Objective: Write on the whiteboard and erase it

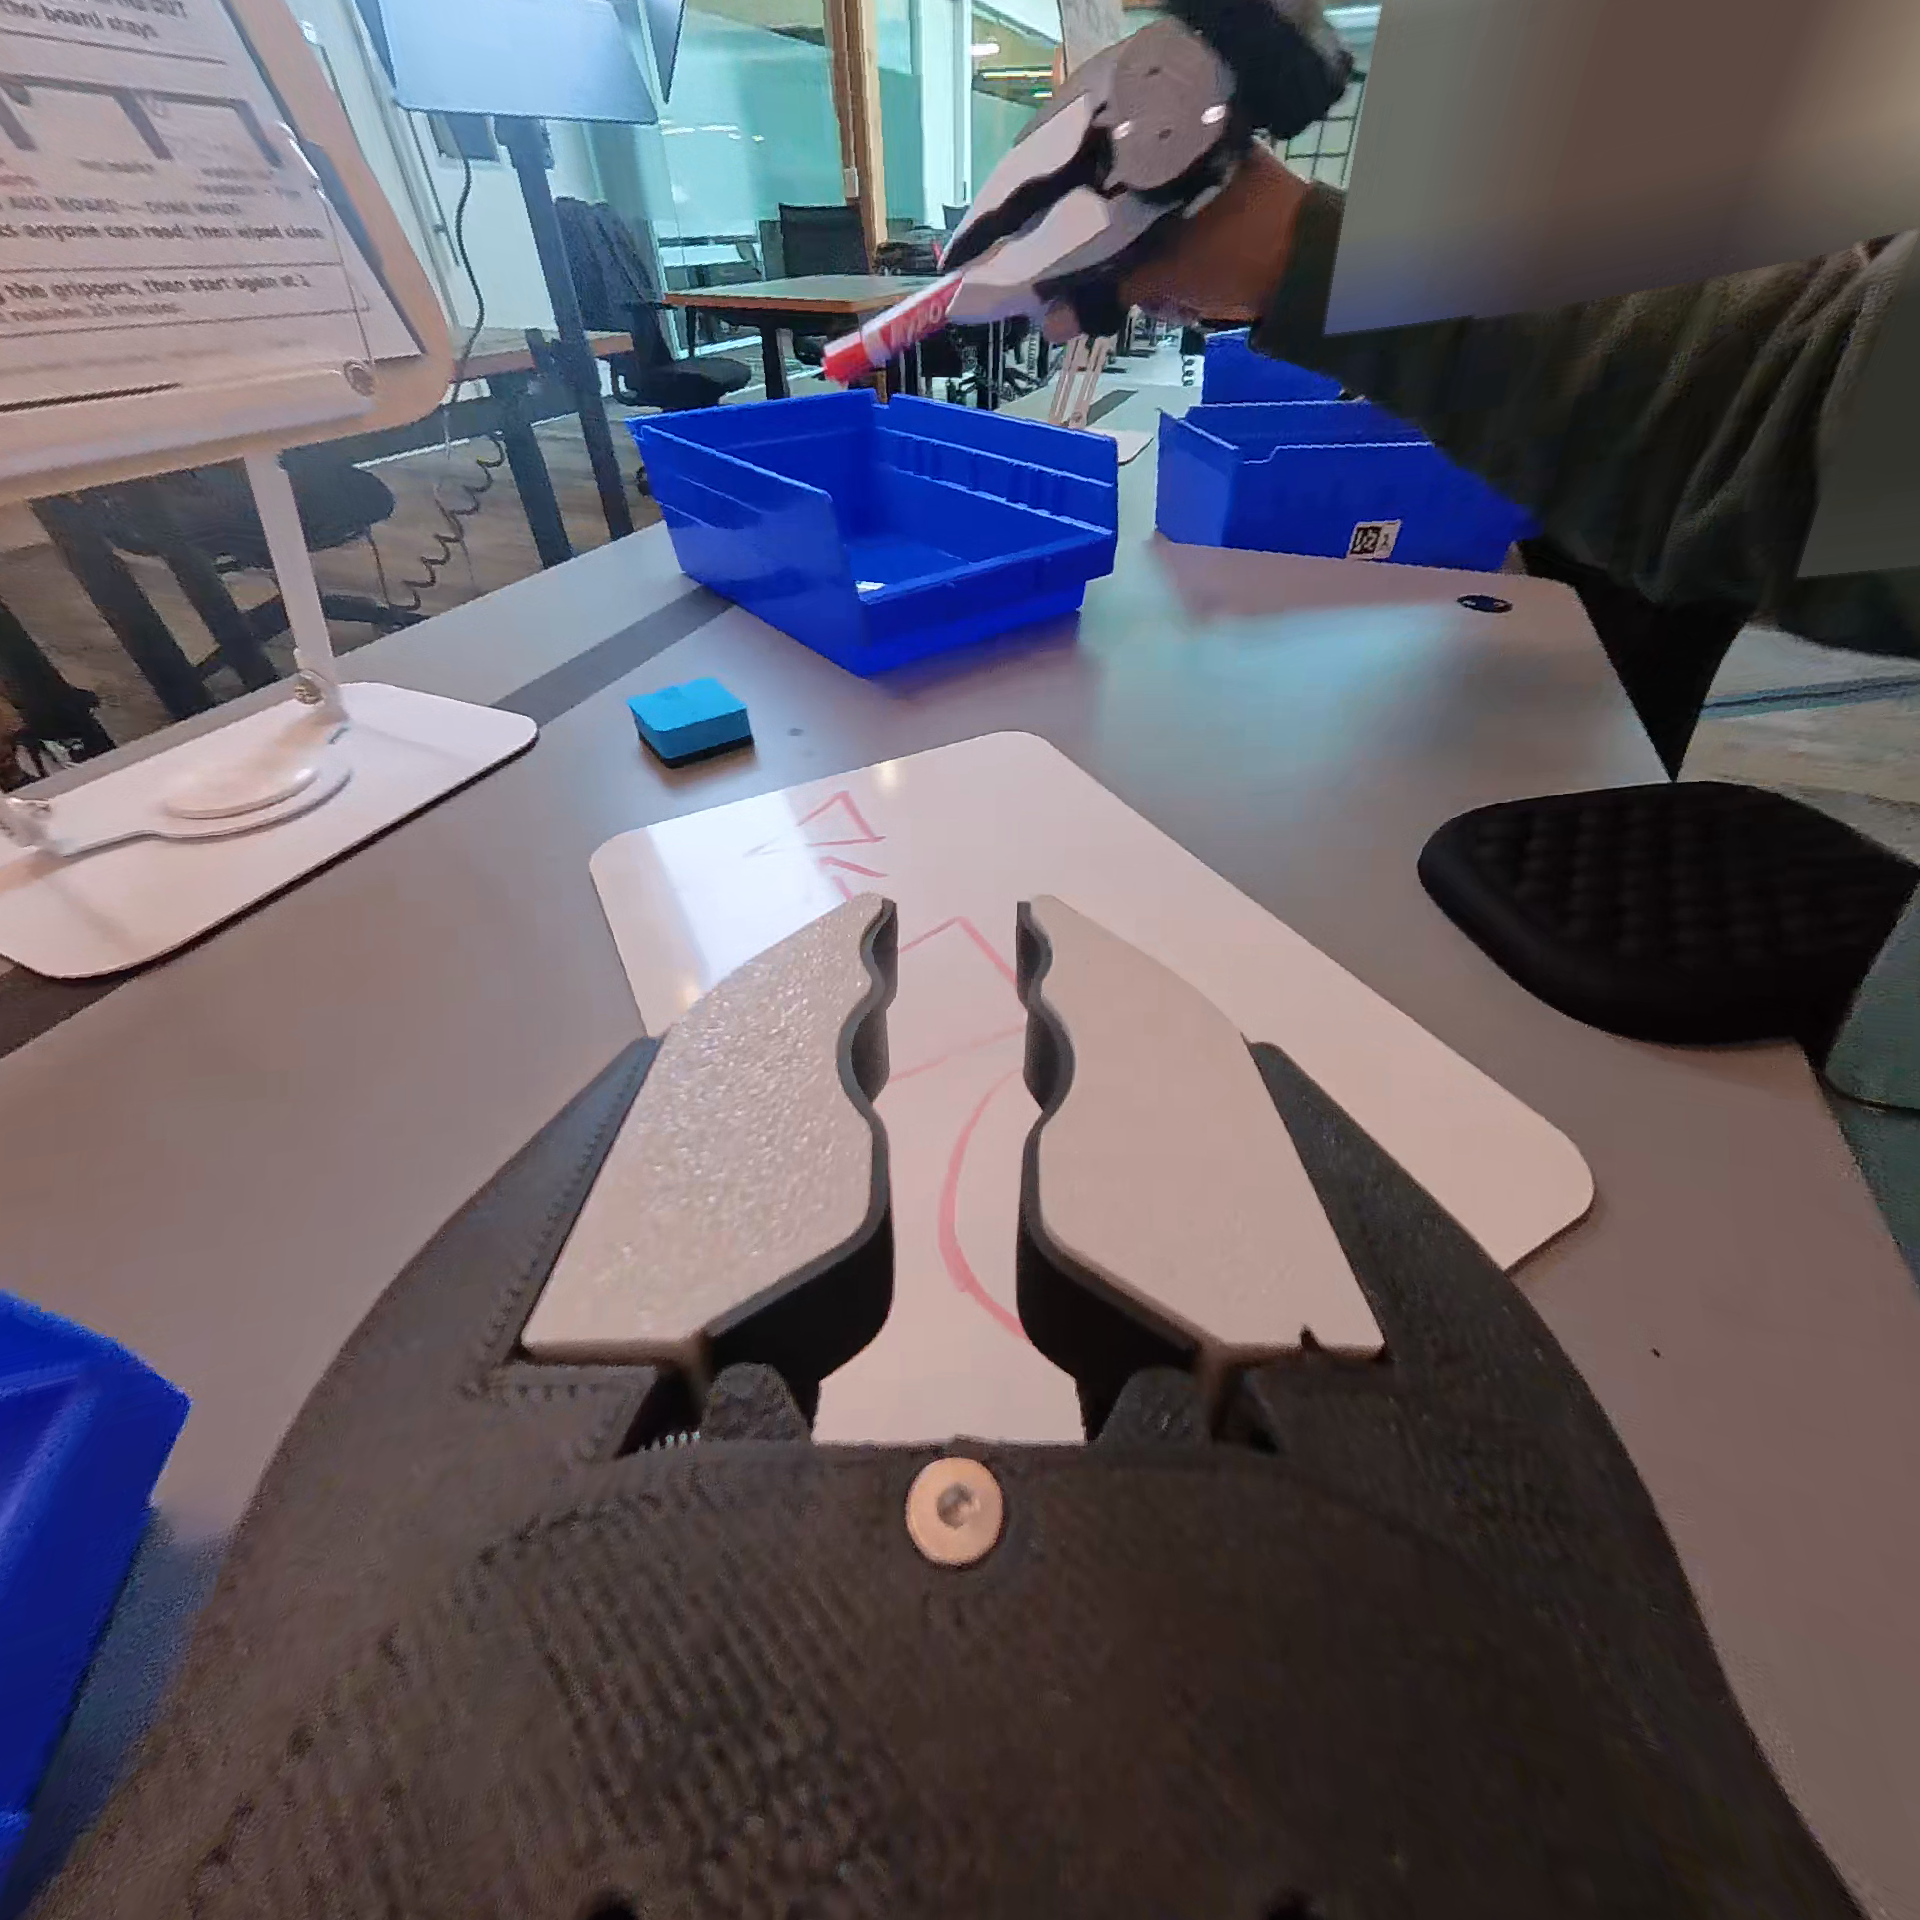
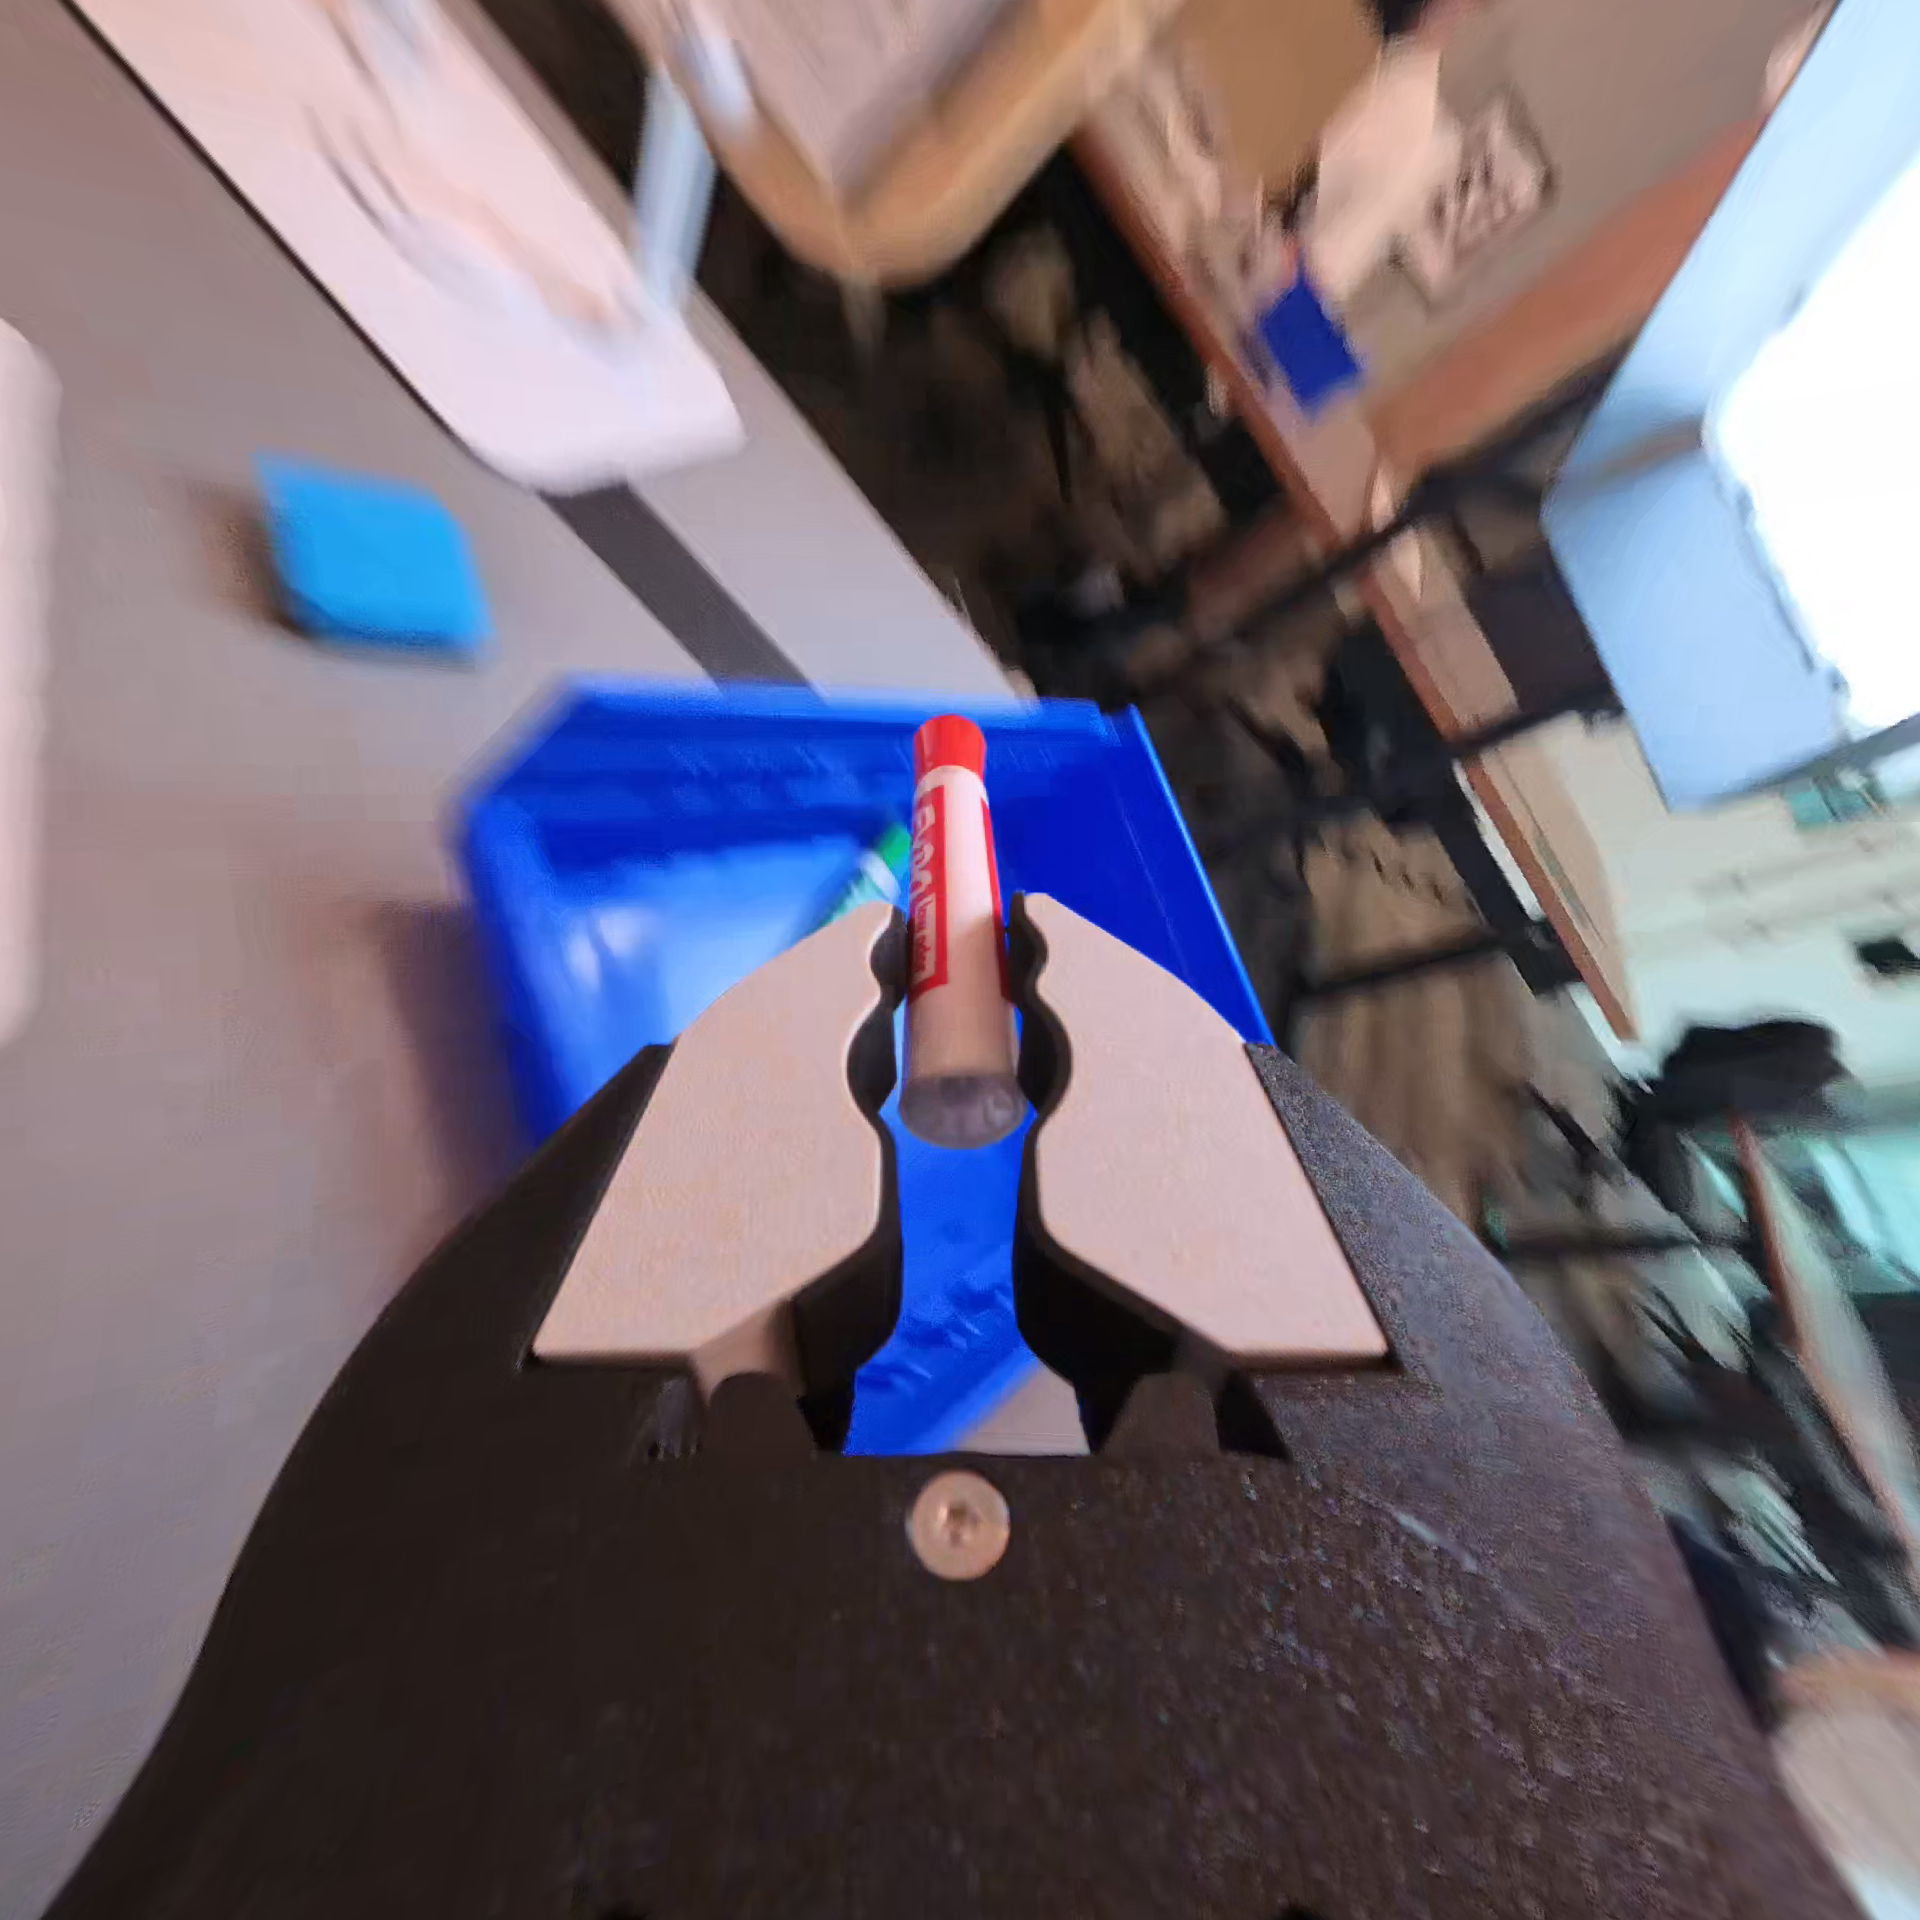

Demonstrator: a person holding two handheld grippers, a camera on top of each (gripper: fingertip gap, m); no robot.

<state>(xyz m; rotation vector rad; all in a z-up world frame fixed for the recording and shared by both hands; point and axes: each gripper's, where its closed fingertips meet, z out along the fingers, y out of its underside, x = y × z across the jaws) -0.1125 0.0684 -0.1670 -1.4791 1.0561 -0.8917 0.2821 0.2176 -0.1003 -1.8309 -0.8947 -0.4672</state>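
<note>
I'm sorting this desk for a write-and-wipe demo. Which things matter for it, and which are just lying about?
For the job:
whiteboard, with red lines on it
red marker, in the right claw
blue eraser

Lying about:
blue bins
sign stand
black pad

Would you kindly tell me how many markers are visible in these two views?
2. The red marker is clamped in the right tongs above the blue bin; a green marker lies inside that bin, half hidden behind the tongs. Others may be hidden there.
</note>
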